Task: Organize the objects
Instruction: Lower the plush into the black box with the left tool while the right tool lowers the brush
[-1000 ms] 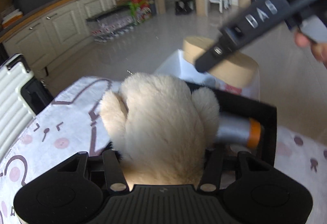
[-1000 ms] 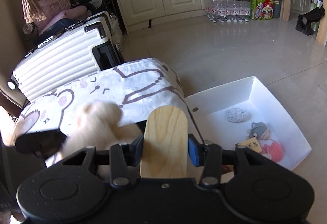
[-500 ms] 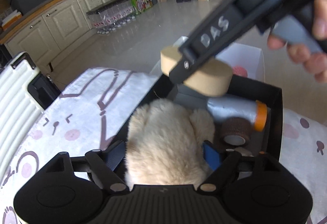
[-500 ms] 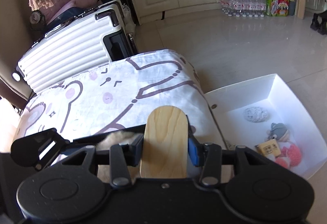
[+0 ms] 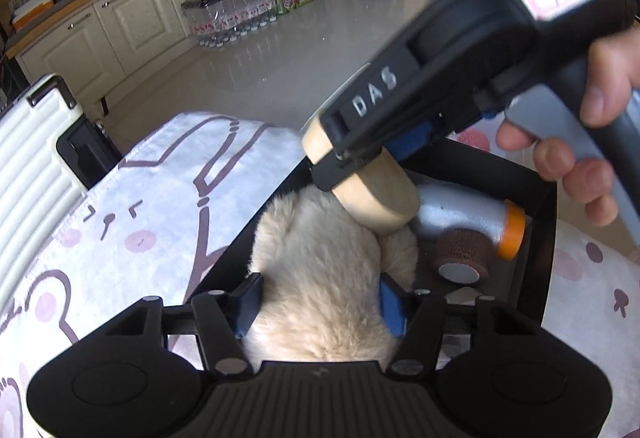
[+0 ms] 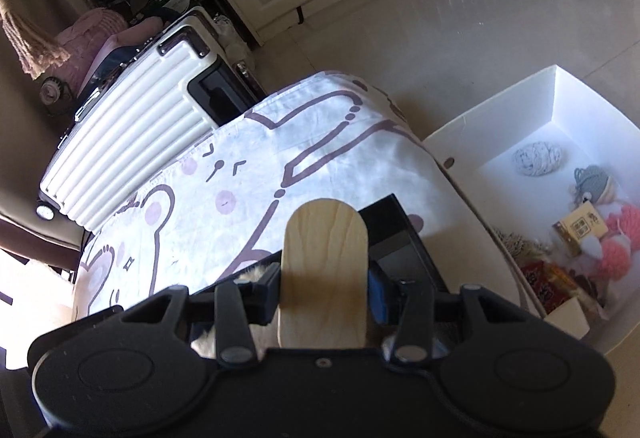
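Observation:
A cream plush toy (image 5: 324, 278) lies in the black box (image 5: 544, 230) on the cartoon-print cloth. My left gripper (image 5: 318, 304) has its fingers spread either side of the plush, open. My right gripper (image 6: 324, 288) is shut on a rounded wooden block (image 6: 324, 270); in the left wrist view the block (image 5: 372, 194) hangs over the box, just above the plush's top. A silver bottle with an orange cap (image 5: 472, 218) and a brown tape roll (image 5: 464, 254) lie in the box.
A white suitcase (image 6: 132, 142) stands beside the cloth-covered table (image 6: 248, 178). A white box (image 6: 560, 174) on the floor holds several small toys. Kitchen cabinets (image 5: 132, 22) line the far wall.
The left gripper lowered the plush into the black box and opened its fingers. The right gripper brought the wooden block down over the box.

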Demonstrator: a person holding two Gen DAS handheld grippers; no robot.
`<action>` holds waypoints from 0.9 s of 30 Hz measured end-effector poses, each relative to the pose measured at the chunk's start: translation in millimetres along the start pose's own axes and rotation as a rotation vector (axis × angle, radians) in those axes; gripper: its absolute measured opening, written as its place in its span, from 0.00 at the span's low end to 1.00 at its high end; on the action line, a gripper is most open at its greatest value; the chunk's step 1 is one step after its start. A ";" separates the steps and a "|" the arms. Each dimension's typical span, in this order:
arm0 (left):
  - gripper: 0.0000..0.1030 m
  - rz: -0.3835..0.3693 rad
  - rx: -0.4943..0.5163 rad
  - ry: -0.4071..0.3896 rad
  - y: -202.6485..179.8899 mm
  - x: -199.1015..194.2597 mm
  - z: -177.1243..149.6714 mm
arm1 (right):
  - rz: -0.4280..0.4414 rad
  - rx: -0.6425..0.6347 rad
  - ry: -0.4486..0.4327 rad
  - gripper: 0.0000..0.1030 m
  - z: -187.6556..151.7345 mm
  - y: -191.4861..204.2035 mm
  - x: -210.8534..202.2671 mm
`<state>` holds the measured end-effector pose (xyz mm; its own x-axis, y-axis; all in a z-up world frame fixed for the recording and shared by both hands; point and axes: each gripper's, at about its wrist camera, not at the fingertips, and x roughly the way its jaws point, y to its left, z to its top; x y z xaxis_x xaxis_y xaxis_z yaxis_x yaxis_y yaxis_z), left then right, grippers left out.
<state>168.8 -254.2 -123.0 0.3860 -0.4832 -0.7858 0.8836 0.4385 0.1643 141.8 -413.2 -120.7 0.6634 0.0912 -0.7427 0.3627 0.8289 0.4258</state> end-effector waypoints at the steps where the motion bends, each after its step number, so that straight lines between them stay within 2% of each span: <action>1: 0.58 -0.001 -0.003 0.002 0.4 0.1 -0.3 | -0.014 -0.003 0.002 0.43 -1.4 -1.0 2.2; 6: 0.57 0.000 -0.028 0.020 2.3 1.3 -2.1 | -0.078 -0.012 -0.006 0.44 -2.6 -5.1 4.5; 9: 0.57 0.005 -0.037 0.037 3.1 3.5 -2.7 | -0.084 -0.011 0.021 0.47 -0.7 -5.1 3.5; 11: 0.56 0.002 -0.048 0.053 3.8 4.4 -2.9 | -0.109 -0.054 0.037 0.47 -0.8 0.0 0.7; 13: 0.55 -0.011 -0.085 0.068 8.3 5.7 -2.6 | -0.158 -0.131 0.012 0.45 -0.9 9.3 -5.9; 14: 0.54 -0.019 -0.109 0.074 11.0 6.1 -2.5 | -0.173 -0.176 -0.002 0.42 -0.3 14.0 -9.3; 16: 0.54 -0.033 -0.160 0.086 19.1 9.3 -1.7 | -0.174 -0.212 -0.046 0.26 2.6 19.6 -15.9; 18: 0.54 -0.034 -0.175 0.096 20.9 10.9 -1.1 | -0.141 -0.217 -0.049 0.19 5.6 22.0 -16.3; 22: 0.54 -0.010 -0.137 0.123 13.9 14.1 1.4 | -0.130 -0.249 0.007 0.16 -2.3 24.5 -4.4; 25: 0.54 -0.002 -0.130 0.132 10.9 16.4 1.9 | -0.141 -0.252 0.088 0.15 -9.8 19.1 8.4; 27: 0.54 0.000 -0.131 0.131 10.2 16.8 1.2 | -0.130 -0.236 0.093 0.15 -12.6 15.2 6.9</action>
<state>184.6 -258.7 -133.8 0.3404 -0.3842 -0.8582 0.8383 0.5375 0.0919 143.6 -393.0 -125.8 0.5548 0.0171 -0.8318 0.2710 0.9415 0.2002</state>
